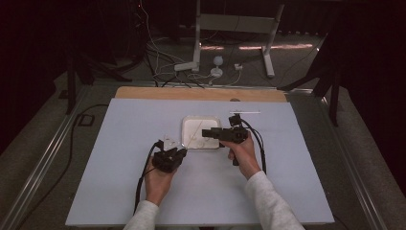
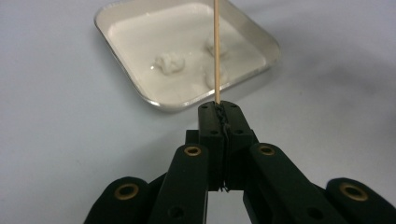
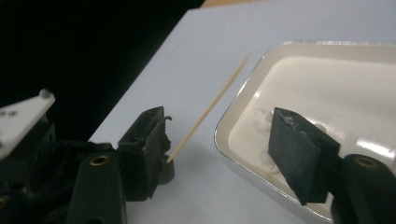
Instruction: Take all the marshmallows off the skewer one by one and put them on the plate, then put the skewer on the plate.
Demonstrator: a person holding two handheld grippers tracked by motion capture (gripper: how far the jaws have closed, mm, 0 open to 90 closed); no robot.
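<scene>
The left gripper (image 2: 219, 112) is clamping a wooden skewer (image 2: 217, 51) over the tray's (image 2: 140, 88) near edge; the right gripper (image 3: 224, 144) is gaping wide; the white lumps (image 2: 170, 63) are seemingly lying unpierced

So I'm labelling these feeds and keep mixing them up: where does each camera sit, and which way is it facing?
High view: above the person's side, looking forward and down on the table; forearms, left gripper and right gripper show.
Left gripper view: on the left gripper, looking along its closed fingers, which clamp a wooden skewer over the white tray.
Right gripper view: on the right gripper, open over the tray's near rim.
All three share the skewer and tray.
</scene>
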